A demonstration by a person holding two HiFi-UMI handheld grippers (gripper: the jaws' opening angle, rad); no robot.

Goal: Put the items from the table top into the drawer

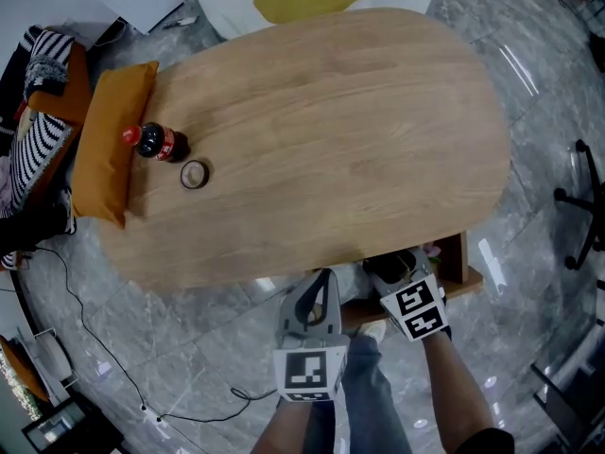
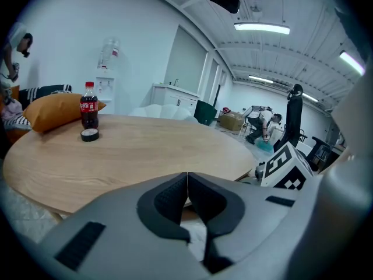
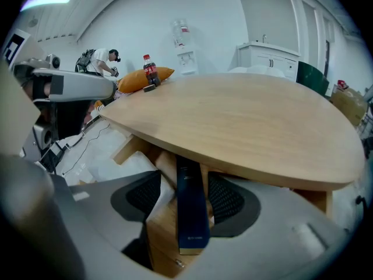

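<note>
A cola bottle [image 1: 156,143] and a roll of tape [image 1: 194,174] stand at the left end of the oval wooden table [image 1: 359,130], far from both grippers. In the right gripper view, a dark blue flat box [image 3: 191,214] stands on edge in the wooden drawer [image 3: 160,235] under the table's edge. My right gripper [image 3: 183,198] is open around the box, with a gap showing at the left pad. My left gripper [image 2: 187,186] is shut with nothing in it, and hangs below the near table edge beside the right gripper [image 1: 397,270].
An orange pillow [image 1: 112,140] lies at the table's left edge, with striped cloth [image 1: 43,130] beyond it. A black chair base [image 1: 579,211] stands on the right, and a cable [image 1: 90,339] runs over the grey floor. A person [image 2: 260,124] crouches far off.
</note>
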